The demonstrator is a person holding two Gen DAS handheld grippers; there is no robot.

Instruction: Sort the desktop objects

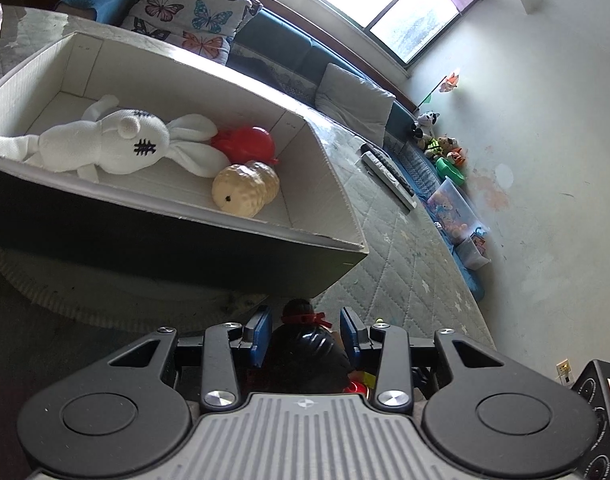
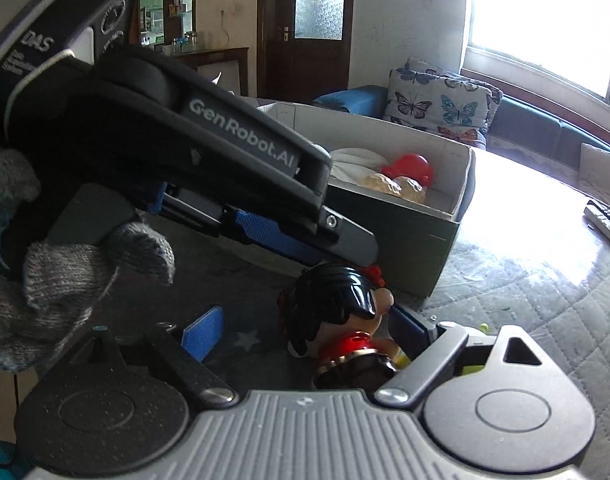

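A toy figure with black hair and a red collar point(image 2: 337, 312) stands on the quilted table. In the left wrist view its head point(image 1: 305, 340) sits between my left gripper's point(image 1: 305, 334) blue pads point(image 1: 261, 334), which stand a little apart from it. My right gripper point(image 2: 301, 332) is open wide around the figure; its right finger looks to touch the figure's face. The left gripper point(image 2: 297, 240) shows from the side just above the doll. A white-lined box point(image 1: 337, 184) holds a white plush rabbit point(image 1: 117, 140), a red toy point(image 1: 249, 144) and a beige bumpy toy point(image 1: 245, 188).
Two remote controls point(image 1: 389, 176) lie on the table beyond the box. A sofa with butterfly cushions point(image 1: 193, 12) runs behind the table. Toys and a clear tub point(image 1: 453, 204) sit on the bench by the wall. A black speaker point(image 1: 601, 396) is at the right.
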